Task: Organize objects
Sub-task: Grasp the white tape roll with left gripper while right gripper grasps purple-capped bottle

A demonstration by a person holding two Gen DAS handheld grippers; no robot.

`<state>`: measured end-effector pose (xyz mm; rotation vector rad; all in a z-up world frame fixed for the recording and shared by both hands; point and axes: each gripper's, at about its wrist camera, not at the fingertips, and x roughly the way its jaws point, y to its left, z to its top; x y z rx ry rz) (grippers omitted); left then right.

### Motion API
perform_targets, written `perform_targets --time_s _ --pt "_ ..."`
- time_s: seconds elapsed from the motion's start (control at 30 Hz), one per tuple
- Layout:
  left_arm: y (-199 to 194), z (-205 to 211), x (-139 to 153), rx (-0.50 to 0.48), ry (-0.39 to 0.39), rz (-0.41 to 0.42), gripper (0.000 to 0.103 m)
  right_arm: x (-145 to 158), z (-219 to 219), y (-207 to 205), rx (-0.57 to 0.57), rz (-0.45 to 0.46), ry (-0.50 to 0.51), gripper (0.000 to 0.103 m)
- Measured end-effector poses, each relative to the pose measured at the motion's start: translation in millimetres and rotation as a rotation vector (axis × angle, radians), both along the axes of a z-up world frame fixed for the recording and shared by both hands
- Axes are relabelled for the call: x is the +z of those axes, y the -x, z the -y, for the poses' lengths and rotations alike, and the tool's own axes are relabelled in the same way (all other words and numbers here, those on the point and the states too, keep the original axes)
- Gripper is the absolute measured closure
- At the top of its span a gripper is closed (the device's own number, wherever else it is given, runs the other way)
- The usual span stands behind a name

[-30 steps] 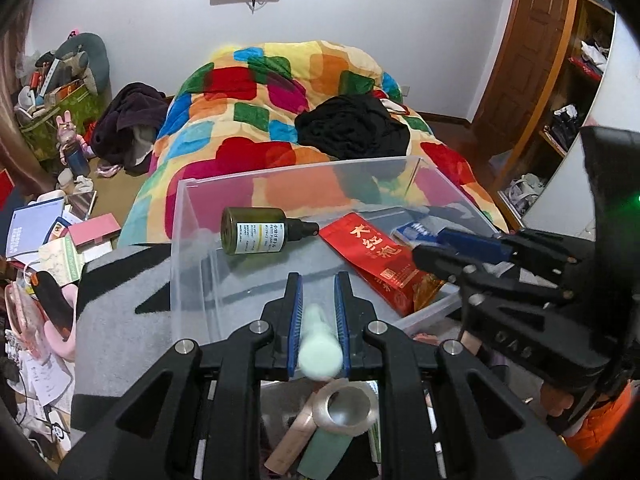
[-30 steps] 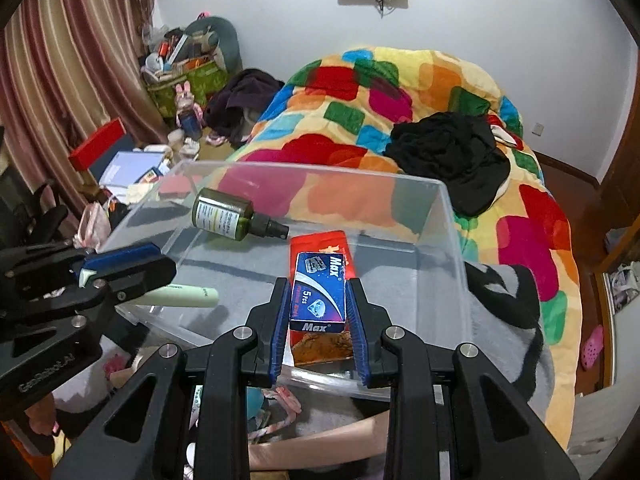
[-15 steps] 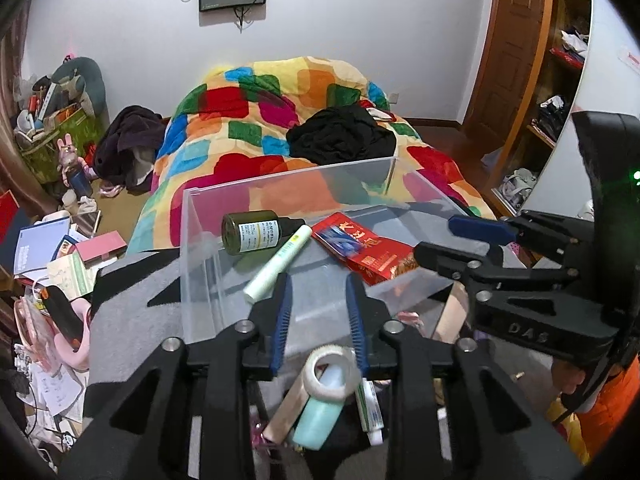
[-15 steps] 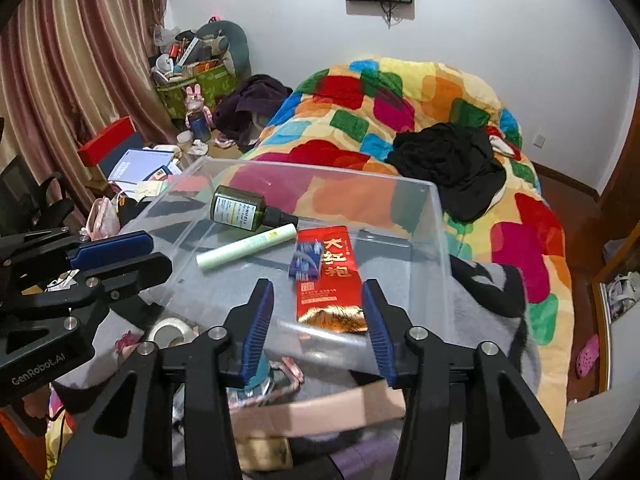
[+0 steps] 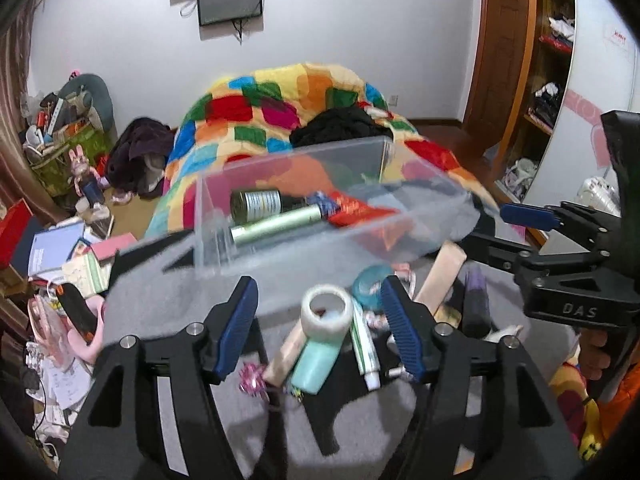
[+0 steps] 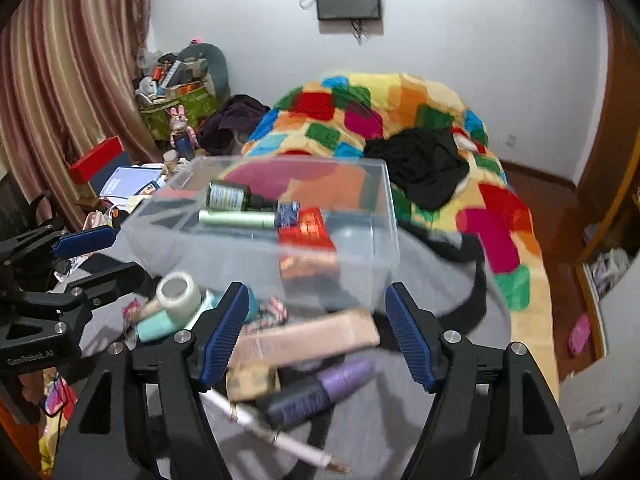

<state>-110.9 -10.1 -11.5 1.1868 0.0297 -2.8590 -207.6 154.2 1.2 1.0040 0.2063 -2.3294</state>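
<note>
A clear plastic bin (image 5: 224,256) (image 6: 384,248) on grey cloth holds a green bottle (image 5: 256,203) (image 6: 228,196), a pale green tube (image 5: 276,224) (image 6: 236,218), a red packet (image 5: 356,212) (image 6: 306,230) and a small blue box (image 6: 288,210). My left gripper (image 5: 320,328) is open and empty above a pile in front of the bin: a tape roll (image 5: 326,312) (image 6: 178,292), a mint bottle (image 5: 316,362), a toothpaste tube (image 5: 366,354). My right gripper (image 6: 316,332) is open and empty over a tan box (image 6: 304,340) and a purple bottle (image 6: 320,392).
A bed with a colourful quilt (image 5: 280,112) (image 6: 380,108) and black clothes (image 6: 420,164) lies behind the bin. Books, boxes and clutter (image 5: 60,240) fill the floor at left. A wooden door and shelves (image 5: 516,60) stand at right.
Both grippers let go of their items, which now lie in the bin, opened wide and drew back toward me over the pile in front of the bin.
</note>
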Motion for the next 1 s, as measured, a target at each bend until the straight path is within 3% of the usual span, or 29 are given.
perform_targets --time_s 0.23,0.43,0.6,0.67,0.83,1.0 --pt "11.5 1.9 -37.4 0.025 -0.042 0.102 0.039 -36.5 -0.6 -5.6 -0.003 0.089 -0.059 0.035" --pt "23.7 3.0 -43.1 0.042 -0.064 0.107 0.04 -49.0 -19.9 -8.7 -0.018 0.128 -0.041 0.035" --pt "30.3 6.4 -49.1 0.053 -0.088 0.121 0.057 -47.0 -40.8 -8.2 -0.054 0.133 -0.016 0.036" --pt "30.2 7.8 -52.2 0.058 -0.101 0.127 0.065 -48.9 -46.9 -6.6 -0.062 0.15 -0.01 0.038" --pt "22.6 8.9 -49.5 0.065 -0.109 0.103 0.065 -52.6 -54.8 -3.0 -0.079 0.185 0.006 0.042" --pt "10.2 9.0 -42.6 0.069 -0.11 0.072 0.065 -56.5 -44.1 -3.0 -0.053 0.186 -0.006 0.06"
